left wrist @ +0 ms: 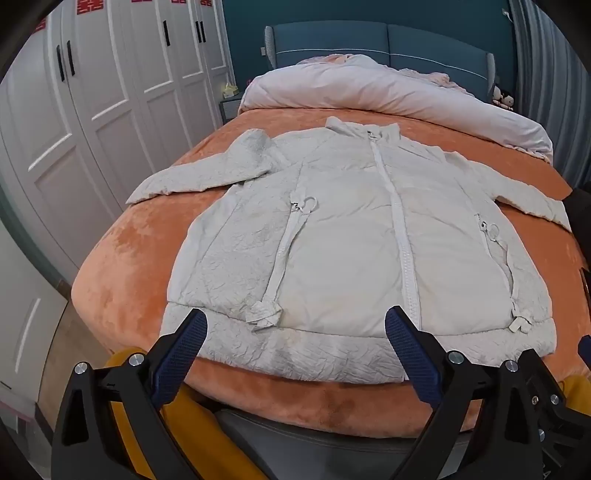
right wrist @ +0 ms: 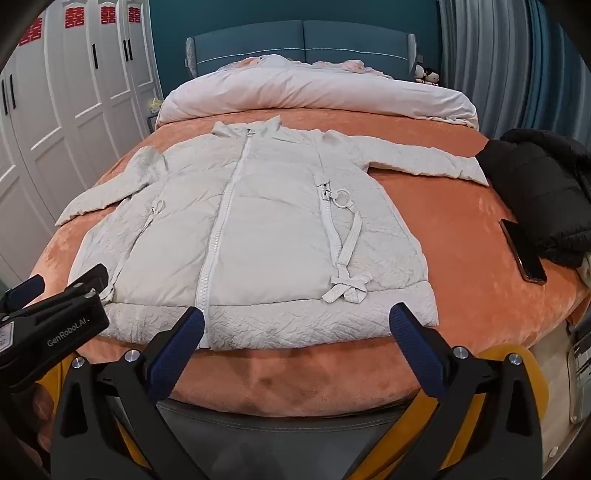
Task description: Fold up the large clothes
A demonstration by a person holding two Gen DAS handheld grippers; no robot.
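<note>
A white jacket (left wrist: 343,236) lay flat and zipped on the orange bed (left wrist: 122,251), collar far, hem near, sleeves spread left and right. Both claws hung wide and empty near the hem — the left gripper (left wrist: 295,325) and the right gripper (right wrist: 295,321). Far right sat a black coat (right wrist: 543,192), a phone (right wrist: 522,251) just beside it.

Words and signs

"GenRobot.AI" is on the left gripper (right wrist: 55,291). Red "囍" signs (right wrist: 74,17) are stuck on the white wardrobe doors (right wrist: 88,85).

Jacket (left wrist: 332,229) right cuff behind dark edge object; phone (right wrist: 522,251) partly under black coat (right wrist: 543,188).
</note>
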